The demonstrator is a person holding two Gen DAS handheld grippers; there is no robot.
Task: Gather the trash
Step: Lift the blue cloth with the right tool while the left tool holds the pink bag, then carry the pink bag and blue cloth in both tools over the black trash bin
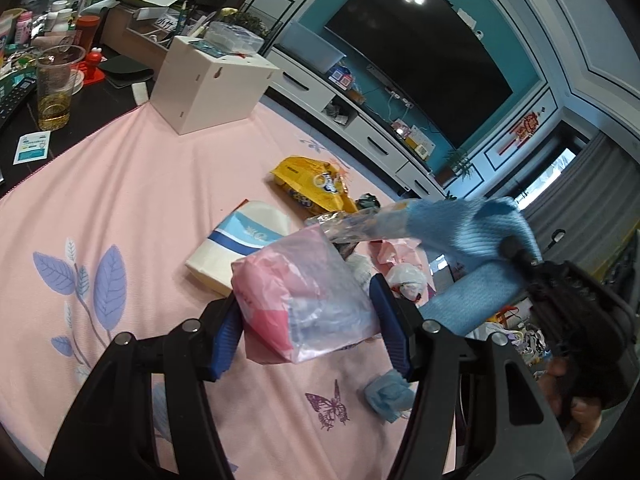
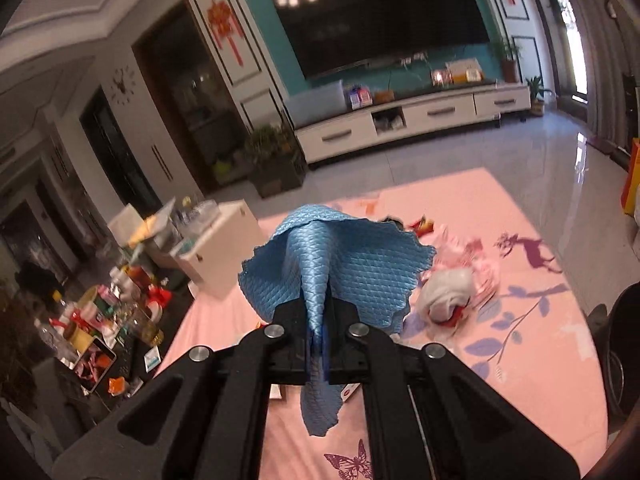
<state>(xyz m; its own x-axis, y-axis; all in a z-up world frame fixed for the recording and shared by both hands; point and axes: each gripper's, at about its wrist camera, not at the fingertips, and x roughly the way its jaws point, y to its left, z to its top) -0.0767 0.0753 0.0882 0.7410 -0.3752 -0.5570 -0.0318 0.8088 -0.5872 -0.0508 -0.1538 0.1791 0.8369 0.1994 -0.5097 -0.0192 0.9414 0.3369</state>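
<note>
Progress: While scraps lie loose on the pink floral tablecloth (image 1: 120, 184), collecting looks about midway.
Left to gather: flat yellow snack wrapper (image 1: 312, 184), white-and-blue tissue pack (image 1: 240, 244), white crumpled wad (image 1: 404, 280), small blue crumpled ball (image 1: 388, 394).
Left gripper (image 1: 306, 326): jaws half spread, pads pressing each side of a translucent plastic bag of pink and blue scraps (image 1: 304, 300).
Right gripper (image 2: 318, 344): jaws pressed together, pinching a blue quilted cloth (image 2: 340, 268) above the tablecloth.
</note>
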